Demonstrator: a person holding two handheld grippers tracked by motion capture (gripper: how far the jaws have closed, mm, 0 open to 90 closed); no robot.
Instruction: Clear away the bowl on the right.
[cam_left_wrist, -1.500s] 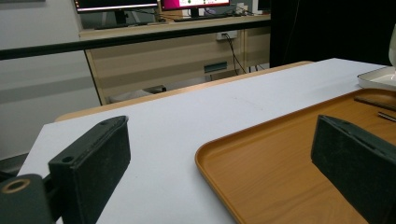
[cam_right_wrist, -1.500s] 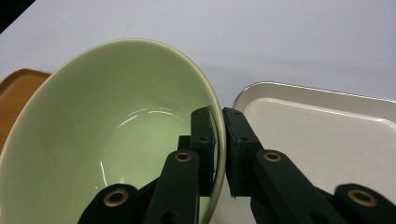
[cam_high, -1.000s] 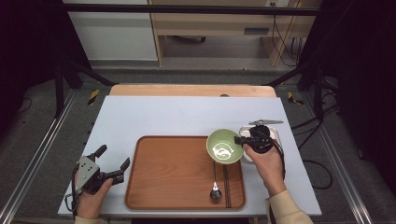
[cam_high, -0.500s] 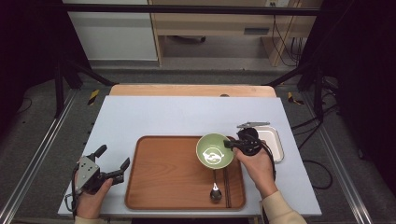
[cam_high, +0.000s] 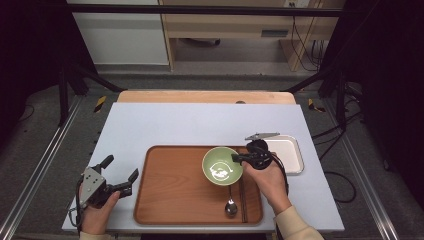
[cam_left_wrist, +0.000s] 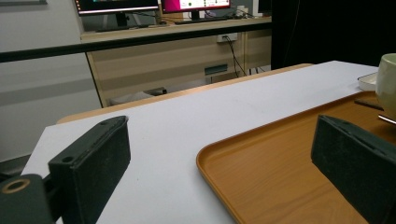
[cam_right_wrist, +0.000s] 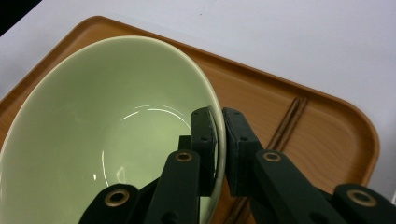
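My right gripper (cam_high: 239, 158) (cam_right_wrist: 218, 140) is shut on the right rim of a pale green bowl (cam_high: 222, 166) (cam_right_wrist: 102, 135), one jaw inside the wall and one outside. The bowl is over the right part of a wooden tray (cam_high: 170, 190) (cam_right_wrist: 322, 135); I cannot tell whether it touches it. A spoon (cam_high: 230, 205) and dark chopsticks (cam_high: 242, 197) (cam_right_wrist: 287, 121) lie on the tray just in front of the bowl. My left gripper (cam_high: 119, 176) (cam_left_wrist: 224, 168) rests open at the table's front left, beside the tray's (cam_left_wrist: 280, 168) left edge, with nothing between its jaws.
A small white rectangular dish (cam_high: 286, 152) sits on the pale blue table (cam_high: 200, 125) right of the tray. The table's wooden far edge (cam_high: 205, 96) borders a black frame and floor. Desks and monitors (cam_left_wrist: 149, 5) stand in the background.
My right gripper has carried the green bowl leftward from beside the white dish to over the tray, above the spoon. The left gripper has stayed still.
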